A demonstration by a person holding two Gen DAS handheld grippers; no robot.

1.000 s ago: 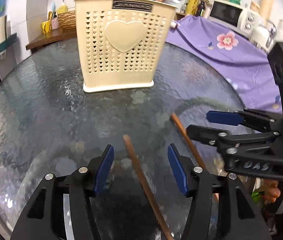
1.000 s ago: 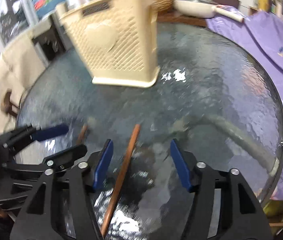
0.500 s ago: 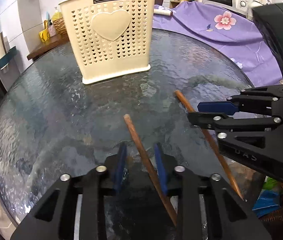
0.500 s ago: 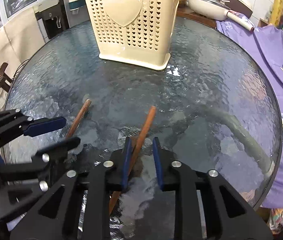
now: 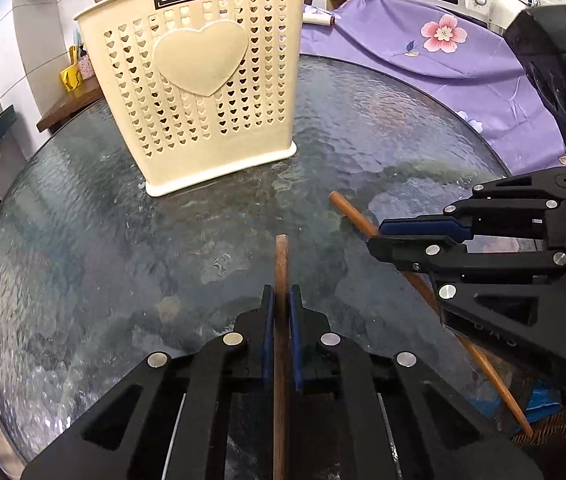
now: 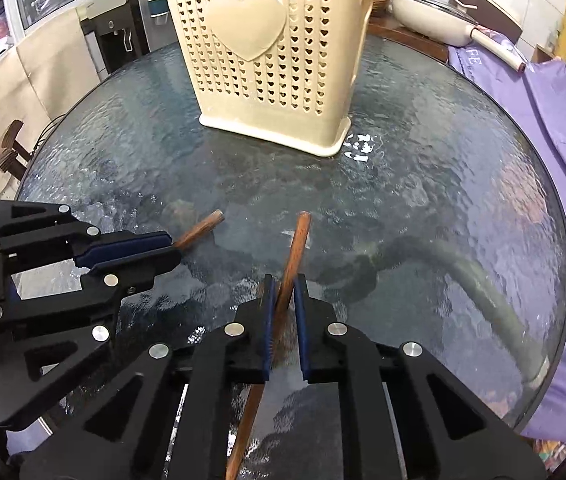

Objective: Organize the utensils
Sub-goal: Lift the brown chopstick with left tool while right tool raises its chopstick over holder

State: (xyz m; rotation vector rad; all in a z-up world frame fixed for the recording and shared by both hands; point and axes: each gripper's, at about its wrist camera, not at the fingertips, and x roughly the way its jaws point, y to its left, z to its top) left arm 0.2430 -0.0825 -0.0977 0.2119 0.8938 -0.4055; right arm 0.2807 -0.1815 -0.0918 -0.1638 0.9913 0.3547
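Both tools, left [image 5: 281, 300] and right [image 6: 284, 290], clamp chopsticks [image 5: 281, 256] over a glass table [image 5: 83, 240].

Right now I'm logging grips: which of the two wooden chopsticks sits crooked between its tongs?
The right tongs' chopstick: it slants across the blue pads. The left tongs' chopstick runs straight along its pads.

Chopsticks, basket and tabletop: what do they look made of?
Chopsticks: probably wood, brown, matte, faintly grained. Basket: cream moulded plastic, heart-shaped perforations, raised heart, slight sheen. Tabletop: textured glass, rippled, glossy reflections, dark rim.
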